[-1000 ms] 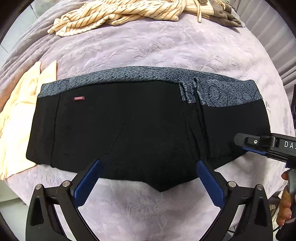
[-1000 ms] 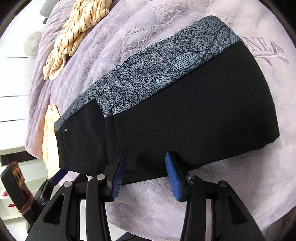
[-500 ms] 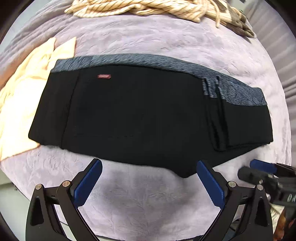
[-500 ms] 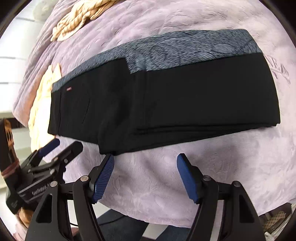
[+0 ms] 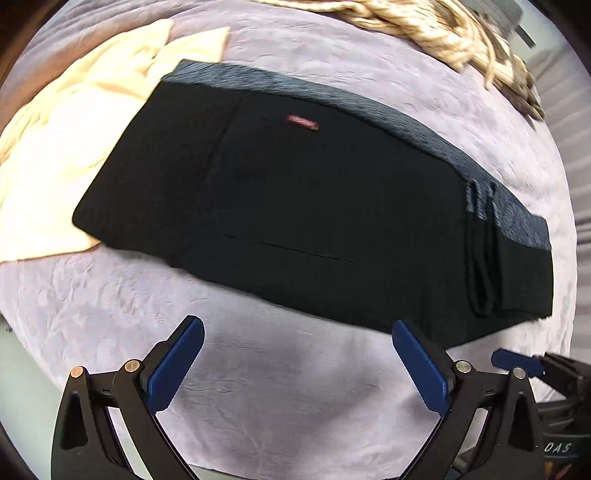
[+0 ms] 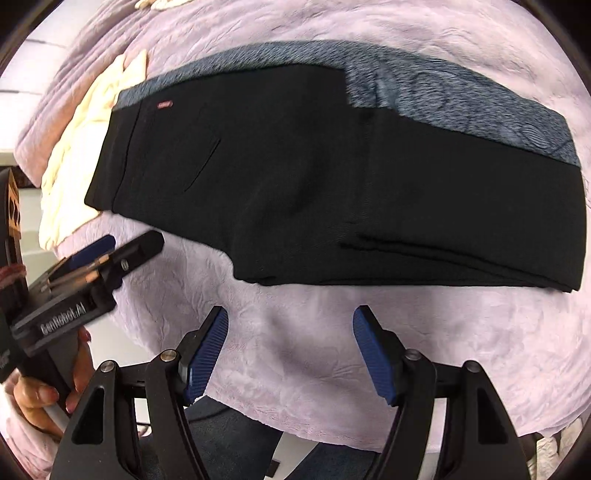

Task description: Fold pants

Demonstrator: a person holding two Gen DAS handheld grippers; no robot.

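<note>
Here the black pants (image 5: pixel 314 206) lie folded on the lilac bedspread (image 5: pixel 280 398), their grey patterned waistband (image 6: pixel 461 99) along the far edge. A cream cloth (image 5: pixel 62 155) is tucked under their left end; a striped garment (image 5: pixel 454 33) lies well beyond. Bare bedspread borders the near edge. The left gripper (image 5: pixel 295 363) and right gripper (image 6: pixel 290 349) hover there, jaws wide apart, holding nothing.

Bright, even lighting in two fisheye views, with motion blur in the left wrist view.

We see strong barrel distortion and dark corners in both views. The cream cloth (image 5: pixel 55 155) is washed out by glare, and the black pants (image 5: pixel 314 206) lose most fold detail in shade; their waistband is smeared by blur. We note soft shadow on the bedspread (image 6: pixel 314 332) between the right tongs (image 6: pixel 290 354).
</note>
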